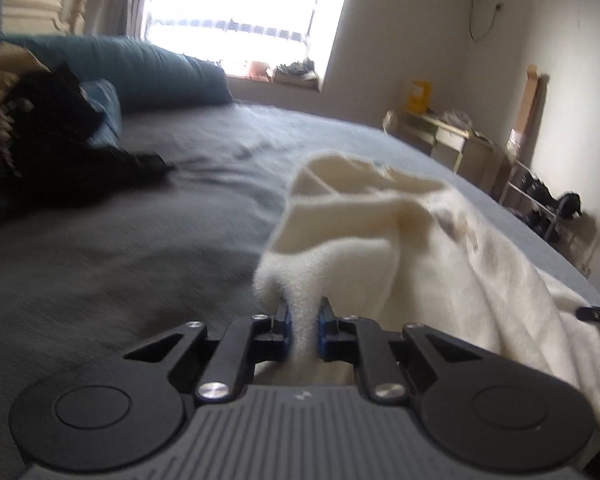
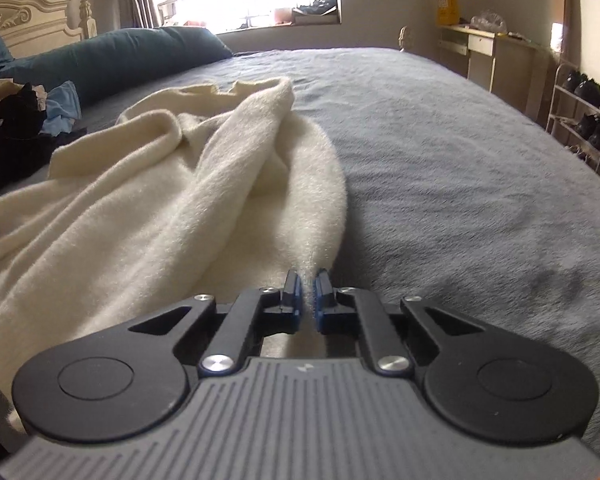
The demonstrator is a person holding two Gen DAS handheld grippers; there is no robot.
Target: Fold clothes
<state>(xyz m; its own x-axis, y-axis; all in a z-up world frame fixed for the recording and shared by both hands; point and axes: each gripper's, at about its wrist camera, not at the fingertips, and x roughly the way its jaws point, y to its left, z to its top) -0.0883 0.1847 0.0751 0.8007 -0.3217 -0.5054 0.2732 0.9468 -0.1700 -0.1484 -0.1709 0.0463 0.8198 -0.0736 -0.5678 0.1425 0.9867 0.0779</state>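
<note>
With both tools clamped down on the same cream garment point(image 2: 180, 184), the biggest risk is that only a thin edge of fleece is caught. At the left tool point(image 1: 302, 322) a thick pinch of fluffy fabric is squeezed between the blue pads point(image 1: 285, 330), the jaws nearly shut on it. At the right tool point(image 2: 307, 298) a much finer ridge of cloth is trapped, the jaws all but touching, and that slender hold is judged the likelier one to slip if the garment is lifted or pulled sharply.

A second danger: the cloth between the two grips is bunched in long rolls rather than spread flat, so a fold made now would probably be set in crooked, with creases buried inside. More than one layer may also have been caught at the left, though that cannot be confirmed from here.

Further out, the garment is seen lying rumpled on the grey bed point(image 2: 460, 152), its far end heaped toward the blue pillow point(image 2: 132, 56). A pile of dark clothes point(image 1: 60, 152) is left well apart on the left, where it could be snagged only by a wide swing.
</note>
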